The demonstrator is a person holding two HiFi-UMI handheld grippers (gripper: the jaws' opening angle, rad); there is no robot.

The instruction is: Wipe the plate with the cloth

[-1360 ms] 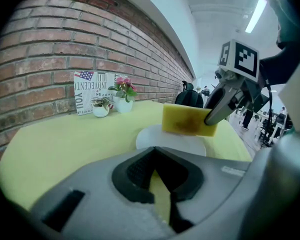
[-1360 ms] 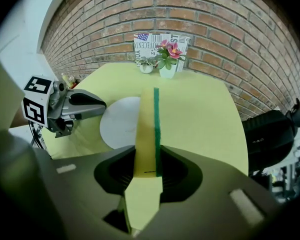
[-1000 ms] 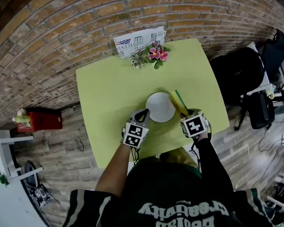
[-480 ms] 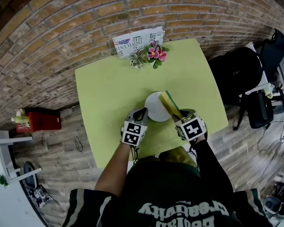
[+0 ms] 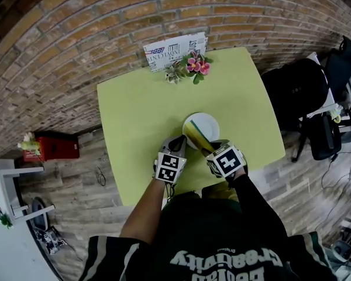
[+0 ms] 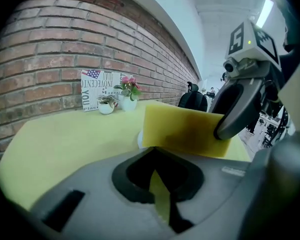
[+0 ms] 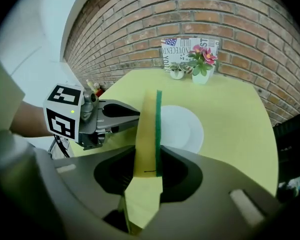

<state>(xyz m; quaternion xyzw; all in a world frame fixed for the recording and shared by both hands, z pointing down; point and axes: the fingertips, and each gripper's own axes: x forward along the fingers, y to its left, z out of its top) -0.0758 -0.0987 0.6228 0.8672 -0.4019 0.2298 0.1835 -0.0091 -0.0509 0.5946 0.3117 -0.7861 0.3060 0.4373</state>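
A round white plate [image 5: 208,124] lies on the green table [image 5: 134,116] near its front edge. My right gripper [image 5: 206,150] is shut on a yellow cloth with a green edge [image 5: 194,136], held upright over the plate's left part. In the right gripper view the cloth [image 7: 147,134] stands edge-on in front of the plate [image 7: 185,129]. My left gripper [image 5: 176,143] is at the plate's near-left rim with its jaws together; the cloth hides its tips [image 7: 132,115]. The left gripper view shows the cloth [image 6: 182,131] broadside and only a sliver of plate [image 6: 139,139].
At the table's far edge stand a printed card [image 5: 174,50], a pink-flower pot [image 5: 196,66] and a small plant. A brick wall runs behind. A red box [image 5: 52,147] is on the floor at left, and black chairs [image 5: 295,89] are at right.
My right gripper has carried the cloth leftward, from the plate's right side to over its left part, toward my left gripper. The left gripper has stayed by the rim.
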